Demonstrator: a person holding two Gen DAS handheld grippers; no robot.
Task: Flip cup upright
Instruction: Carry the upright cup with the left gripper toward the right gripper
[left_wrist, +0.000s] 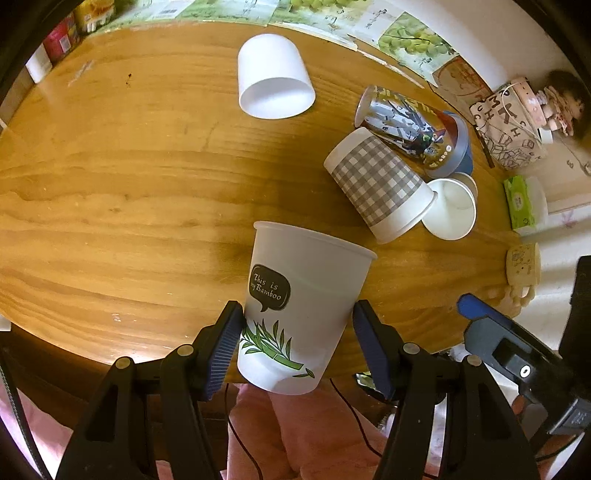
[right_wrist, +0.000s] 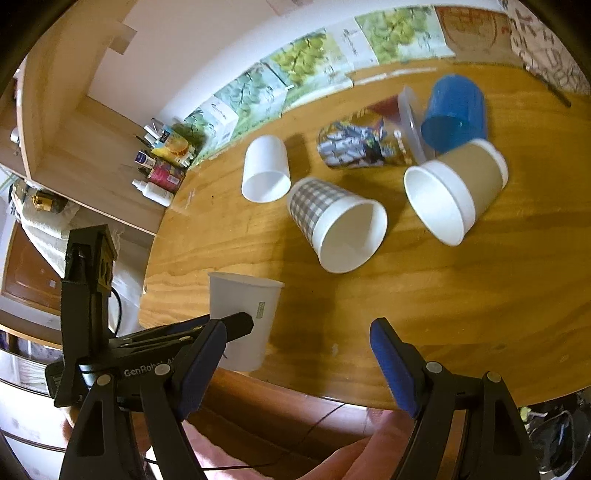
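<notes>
Pads of the left gripper (left_wrist: 297, 341) press against both sides of the bamboo-print cup (left_wrist: 301, 306), clenched around its lower half. That cup stands mouth up, leaning slightly, at the near edge of the wooden surface (left_wrist: 129, 192), and its base seems to hang just past the edge, though I cannot tell for sure. From the right wrist view the same cup (right_wrist: 245, 314) shows beside the left tool's black finger. The right gripper (right_wrist: 297, 363) hangs spread wide above the near edge of the surface, nothing between its blue pads.

Farther out, other cups lie tipped on their sides. A grey checked cup (left_wrist: 378, 184) lies closest, its mouth touching a white-rimmed kraft cup (right_wrist: 456, 190). Behind them lies a glossy printed cup (left_wrist: 402, 125) against a blue cup (right_wrist: 456, 112). A plain white cup (left_wrist: 273, 75) lies well apart to the left, mouth toward the viewer. Fruit-print cartons (left_wrist: 410, 40) line the far edge.
</notes>
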